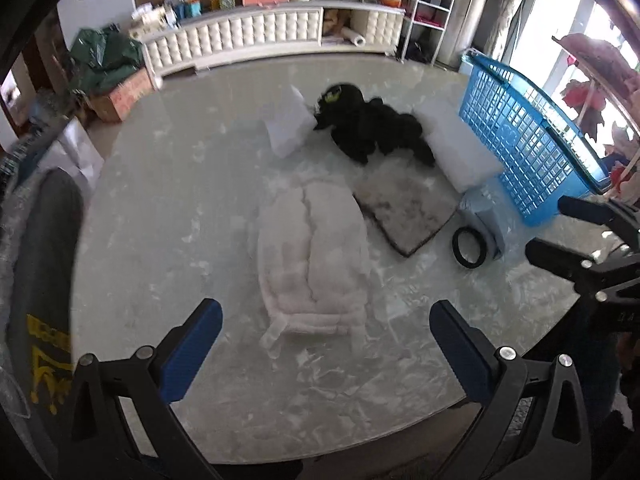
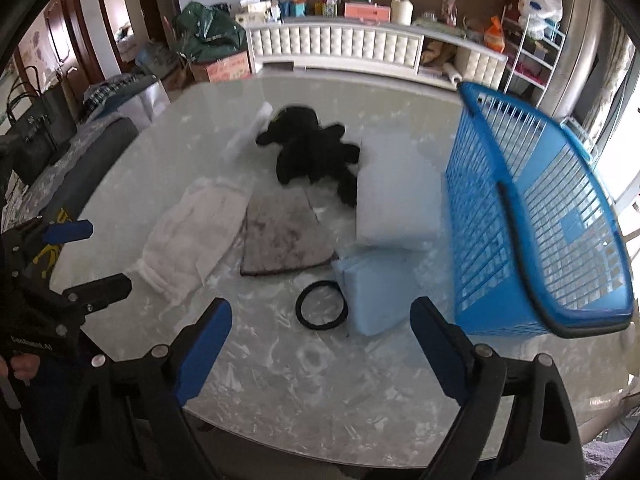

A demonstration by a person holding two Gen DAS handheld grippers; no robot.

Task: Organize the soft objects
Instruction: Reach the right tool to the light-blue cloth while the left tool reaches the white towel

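A folded white fluffy garment (image 1: 312,256) (image 2: 196,232) lies on the marble table just ahead of my open, empty left gripper (image 1: 326,332). Beside it lie a grey furry mat (image 1: 404,208) (image 2: 284,232), a black plush toy (image 1: 376,128) (image 2: 312,148), a small white pillow (image 1: 288,122), a large white cushion (image 1: 460,152) (image 2: 400,196) and a pale blue foam block (image 2: 372,292) (image 1: 486,216). A black ring (image 2: 320,306) (image 1: 468,247) lies just ahead of my open, empty right gripper (image 2: 322,332). A blue plastic basket (image 2: 532,216) (image 1: 524,140) stands at the right.
The round marble table (image 2: 288,380) ends close below both grippers. A dark chair back (image 1: 44,280) stands at the left edge. A white cabinet (image 1: 248,40) with clutter and a wire rack (image 1: 428,12) stand beyond the table.
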